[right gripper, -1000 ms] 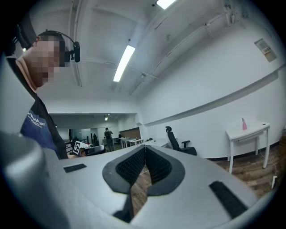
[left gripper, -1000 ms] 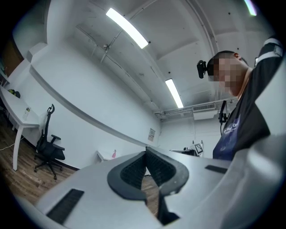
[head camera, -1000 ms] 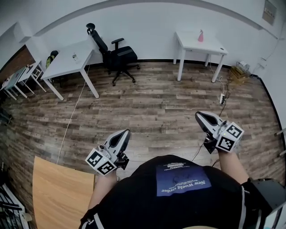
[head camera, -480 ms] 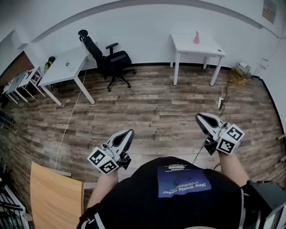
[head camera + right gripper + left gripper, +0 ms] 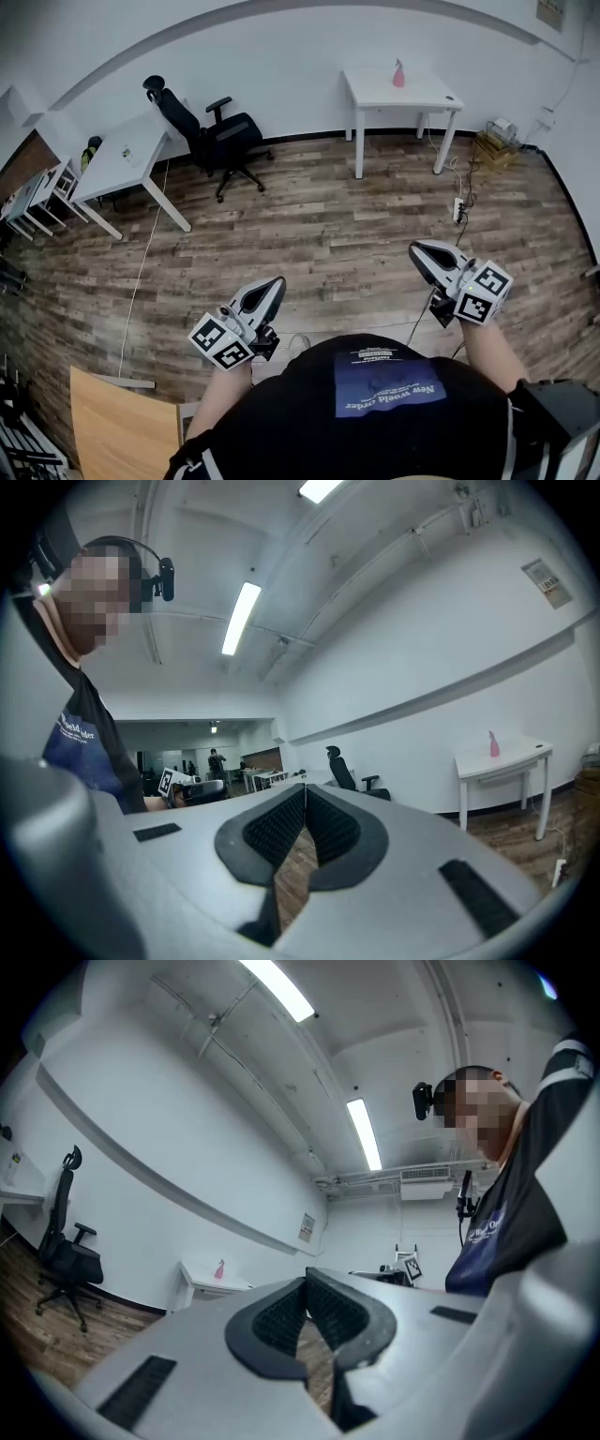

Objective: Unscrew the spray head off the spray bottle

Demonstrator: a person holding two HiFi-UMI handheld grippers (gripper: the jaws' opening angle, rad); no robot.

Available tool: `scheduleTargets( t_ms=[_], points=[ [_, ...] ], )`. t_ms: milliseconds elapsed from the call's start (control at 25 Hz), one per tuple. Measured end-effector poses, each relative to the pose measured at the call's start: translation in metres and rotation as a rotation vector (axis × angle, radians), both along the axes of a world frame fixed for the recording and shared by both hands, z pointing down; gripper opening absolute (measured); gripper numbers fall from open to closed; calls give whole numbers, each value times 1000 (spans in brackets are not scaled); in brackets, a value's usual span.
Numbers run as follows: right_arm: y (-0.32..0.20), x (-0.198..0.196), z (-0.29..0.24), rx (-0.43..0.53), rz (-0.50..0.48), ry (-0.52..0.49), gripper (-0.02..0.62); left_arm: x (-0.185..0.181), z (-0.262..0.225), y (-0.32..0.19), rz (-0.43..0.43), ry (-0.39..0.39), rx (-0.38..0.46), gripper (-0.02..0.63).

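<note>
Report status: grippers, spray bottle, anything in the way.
Left gripper shut, empty. Right gripper shut, empty. Pink spray bottle on white table at far wall, untouched. Wood floor between, office chair well off left.

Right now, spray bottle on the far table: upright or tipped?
Upright. The pink spray bottle stands on the white table, narrow end up.

Spray bottle (image 5: 398, 73) stands on a table (image 5: 424, 91) against the far wall, right of centre. An office chair (image 5: 220, 139) sits to its left, beside a second table (image 5: 127, 155) further left. Power strip (image 5: 457, 208) lies on the floor (image 5: 309, 234) near the first table's right legs. Left gripper (image 5: 275, 283) and right gripper (image 5: 418, 249) are close in front of the person, well apart from the bottle, with a board (image 5: 117, 417) at lower left.
</note>
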State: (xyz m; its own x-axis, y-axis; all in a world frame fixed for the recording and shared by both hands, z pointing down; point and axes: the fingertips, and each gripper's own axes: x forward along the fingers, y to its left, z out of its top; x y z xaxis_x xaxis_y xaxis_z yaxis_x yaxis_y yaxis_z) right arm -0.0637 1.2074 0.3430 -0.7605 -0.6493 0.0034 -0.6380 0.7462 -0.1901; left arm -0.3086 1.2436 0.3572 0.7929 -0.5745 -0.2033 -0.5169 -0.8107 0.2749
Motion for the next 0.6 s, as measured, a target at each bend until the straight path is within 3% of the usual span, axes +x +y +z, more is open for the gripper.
scheduleTargets(
  t_ms=[320,600],
  points=[
    [-47,-53,-10,21,70,31,-5,-47,0,-66,87,31,19,3],
    [-99,-123,-29,47,113,9,-3,-130,-17,-119,102,29,62,3]
  ],
)
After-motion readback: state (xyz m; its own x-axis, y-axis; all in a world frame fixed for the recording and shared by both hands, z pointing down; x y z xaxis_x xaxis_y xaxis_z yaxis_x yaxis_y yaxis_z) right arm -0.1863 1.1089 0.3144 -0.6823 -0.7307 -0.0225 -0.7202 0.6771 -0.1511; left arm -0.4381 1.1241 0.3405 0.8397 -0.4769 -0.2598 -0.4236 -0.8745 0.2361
